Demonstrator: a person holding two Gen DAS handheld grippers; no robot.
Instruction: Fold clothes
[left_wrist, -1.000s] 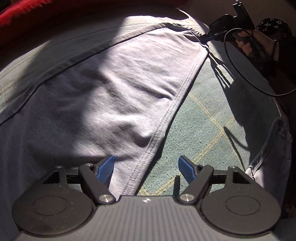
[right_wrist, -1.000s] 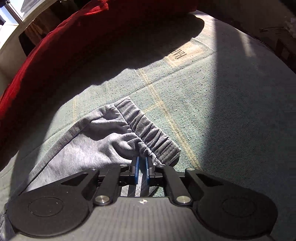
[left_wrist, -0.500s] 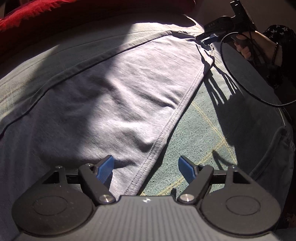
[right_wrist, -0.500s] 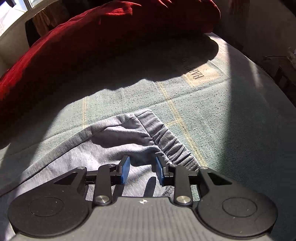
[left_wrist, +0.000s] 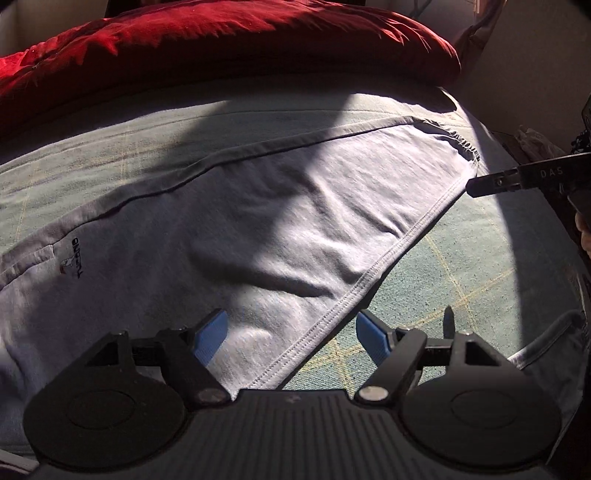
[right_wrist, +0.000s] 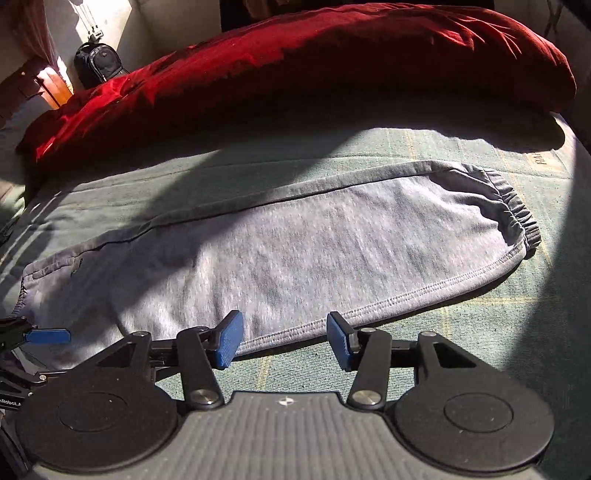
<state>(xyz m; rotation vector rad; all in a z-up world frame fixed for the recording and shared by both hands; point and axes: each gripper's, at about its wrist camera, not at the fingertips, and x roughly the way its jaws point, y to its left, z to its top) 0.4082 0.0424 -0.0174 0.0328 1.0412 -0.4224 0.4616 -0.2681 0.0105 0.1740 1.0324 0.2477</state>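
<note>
Grey sweatpants lying leg-on-leg across green bedspread, ready for next fold; I'm hovering left gripper and right gripper, fingers spread, nothing pinched.

Green bedcover under me, thin yellowish check lines, half sun, half shadow. Red duvet heaped along its far edge. Black backpack against the pale wall beyond, beside a wooden piece of furniture.

"DAS" on right gripper; "RoboLA" on left gripper.
</note>
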